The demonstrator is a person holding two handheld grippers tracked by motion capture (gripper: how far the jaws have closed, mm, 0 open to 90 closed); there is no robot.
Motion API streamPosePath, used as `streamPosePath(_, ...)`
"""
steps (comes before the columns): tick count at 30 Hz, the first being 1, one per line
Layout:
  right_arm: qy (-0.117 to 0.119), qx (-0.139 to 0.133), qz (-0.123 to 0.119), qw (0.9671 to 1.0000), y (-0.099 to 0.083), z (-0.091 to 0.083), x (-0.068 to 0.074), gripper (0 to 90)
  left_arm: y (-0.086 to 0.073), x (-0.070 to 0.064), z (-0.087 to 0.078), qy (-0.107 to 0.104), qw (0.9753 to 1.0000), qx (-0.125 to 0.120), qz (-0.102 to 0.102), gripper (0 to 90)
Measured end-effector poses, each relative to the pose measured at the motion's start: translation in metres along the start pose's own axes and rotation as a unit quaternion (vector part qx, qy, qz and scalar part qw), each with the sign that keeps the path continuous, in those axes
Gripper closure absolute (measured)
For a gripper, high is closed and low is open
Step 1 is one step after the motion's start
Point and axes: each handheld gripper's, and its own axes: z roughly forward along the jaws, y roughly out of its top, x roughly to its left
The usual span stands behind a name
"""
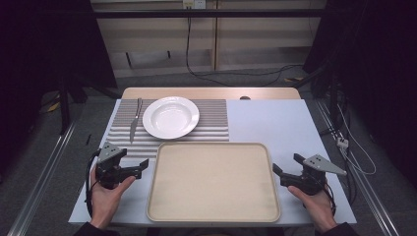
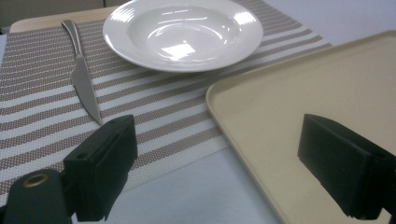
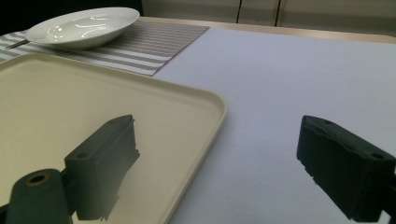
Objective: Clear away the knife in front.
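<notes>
Beyond the tray's [image 1: 213, 182] far-left corner lies the knife [image 1: 134, 121], lengthwise away, nearer the wide-open left gripper [image 1: 142, 166]; right gripper [image 1: 285, 168] equally wide.

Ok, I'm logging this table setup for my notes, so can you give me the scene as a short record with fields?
surface: pale grey table
tray: empty beige rectangular plastic tray, nearest the person, between the grippers
plate: white round deep plate on a brown-and-white striped placemat
knife: silver metal table knife, left of the plate, on the placemat
left gripper: open, holding nothing, beside the tray's left edge
right gripper: open, holding nothing, beside the tray's right edge
</notes>
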Motion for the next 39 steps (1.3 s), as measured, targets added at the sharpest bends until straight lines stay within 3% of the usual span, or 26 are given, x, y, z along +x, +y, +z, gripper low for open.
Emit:
streamPosePath(2, 0.001, 0.000, 0.002, 1.0000, 0.000, 0.000, 0.000, 12.0, 0.002, 0.004, 0.005, 0.002, 1.0000, 0.004, 0.006, 15.8)
streamPosePath(3, 0.003, 0.001, 0.000, 1.0000, 0.000, 0.000, 0.000, 12.0, 0.002, 0.005, 0.007, 0.020, 0.9997, 0.001, 0.012, 15.6)
streamPosePath(4, 0.005, 0.001, 0.002, 1.0000, 0.000, 0.000, 0.000, 12.0, 0.003, 0.008, 0.008, 0.020, 0.9998, -0.002, 0.006, 14.7)
streamPosePath(6, 0.003, 0.001, 0.000, 1.0000, 0.000, 0.000, 0.001, 11.9, 0.006, 0.012, 0.011, 0.002, 1.0000, 0.002, -0.008, 14.4)
streamPosePath(9, 0.004, 0.001, 0.000, 1.0000, 0.000, 0.000, 0.000, 11.8, 0.010, 0.014, 0.013, 0.017, 0.9998, -0.002, 0.003, 13.5)
streamPosePath(12, 0.007, 0.006, 0.004, 1.0000, -0.001, 0.001, 0.001, 11.5, 0.013, 0.018, 0.016, 0.012, 0.9999, 0.010, -0.003, 13.3)
streamPosePath(16, 0.007, 0.007, 0.004, 0.9999, -0.001, 0.001, 0.000, 11.5, 0.019, 0.022, 0.020, 0.022, 0.9996, 0.018, -0.003, 13.2)
streamPosePath(23, 0.008, 0.008, 0.003, 0.9999, -0.001, 0.001, 0.000, 11.5, 0.031, 0.035, 0.032, 0.041, 0.9988, 0.023, 0.015, 12.5)
streamPosePath(39, 0.014, 0.016, 0.008, 0.9997, -0.001, 0.009, -0.003, 11.2, 0.057, 0.068, 0.068, 0.049, 0.9973, 0.054, -0.005, 13.4)
